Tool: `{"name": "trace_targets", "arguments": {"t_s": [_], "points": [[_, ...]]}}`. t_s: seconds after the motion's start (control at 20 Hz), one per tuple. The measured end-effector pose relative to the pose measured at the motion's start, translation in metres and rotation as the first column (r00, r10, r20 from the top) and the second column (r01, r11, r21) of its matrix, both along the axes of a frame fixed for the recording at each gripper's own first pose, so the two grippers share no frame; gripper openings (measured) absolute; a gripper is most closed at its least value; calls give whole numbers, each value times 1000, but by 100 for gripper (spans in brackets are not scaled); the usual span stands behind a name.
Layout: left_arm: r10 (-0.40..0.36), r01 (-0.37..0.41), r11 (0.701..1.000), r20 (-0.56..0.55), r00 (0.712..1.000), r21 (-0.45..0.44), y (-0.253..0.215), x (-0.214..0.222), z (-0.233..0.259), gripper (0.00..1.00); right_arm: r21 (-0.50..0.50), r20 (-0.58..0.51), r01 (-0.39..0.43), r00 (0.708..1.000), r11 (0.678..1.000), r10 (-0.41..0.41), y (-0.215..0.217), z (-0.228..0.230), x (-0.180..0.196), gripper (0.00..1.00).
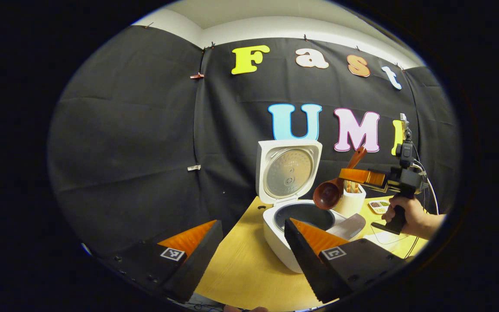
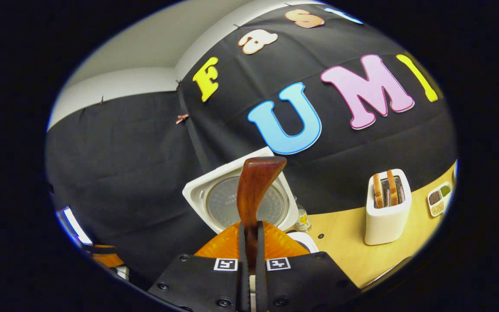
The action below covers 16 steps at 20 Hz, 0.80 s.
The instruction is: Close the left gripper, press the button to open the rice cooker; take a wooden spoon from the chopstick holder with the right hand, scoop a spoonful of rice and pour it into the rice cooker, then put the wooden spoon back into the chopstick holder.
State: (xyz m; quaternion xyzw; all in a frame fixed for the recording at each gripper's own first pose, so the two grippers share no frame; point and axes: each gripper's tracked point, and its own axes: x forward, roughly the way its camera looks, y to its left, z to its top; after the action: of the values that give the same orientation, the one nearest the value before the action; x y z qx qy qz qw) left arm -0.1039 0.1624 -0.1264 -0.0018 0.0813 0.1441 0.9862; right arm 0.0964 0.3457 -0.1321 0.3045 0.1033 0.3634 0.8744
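In the left gripper view a hand [image 1: 409, 214] grips the handle of the right gripper [image 1: 362, 177], held level beside the white rice cooker [image 1: 293, 234] with its jaws clamped on the handle of a dark brown wooden spoon [image 1: 329, 193]; the spoon's round bowl hangs tilted just above the cooker's open pot, in front of the white chopstick holder [image 1: 350, 200] standing just behind the cooker; the cooker's lid [image 1: 288, 171] stands upright; a small divided dish [image 1: 379, 206] of grains sits beyond the holder on the pale wooden bench [image 1: 241, 260]; the left gripper [image 1: 251, 247] hovers near the cooker's front, its jaws wide apart and empty. In the right gripper view the spoon's handle [image 2: 256, 190] rises between the closed jaws, with the raised lid [image 2: 215, 195] behind it; a small bottle [image 2: 302, 222] stands beside that lid.
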Motion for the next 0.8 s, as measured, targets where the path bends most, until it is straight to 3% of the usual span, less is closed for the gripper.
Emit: {"name": "trace_targets", "arguments": {"t_s": [0.45,0.8], "points": [[-55,55,998,25,998,-8,-42,15,30,99,97,37,199,978,975,-203,-142,74,-12,9],[-118,119,993,51,992,-11,-72,36,48,99,11,74,400,913,916,-400,-278,82,-35,9]]}}
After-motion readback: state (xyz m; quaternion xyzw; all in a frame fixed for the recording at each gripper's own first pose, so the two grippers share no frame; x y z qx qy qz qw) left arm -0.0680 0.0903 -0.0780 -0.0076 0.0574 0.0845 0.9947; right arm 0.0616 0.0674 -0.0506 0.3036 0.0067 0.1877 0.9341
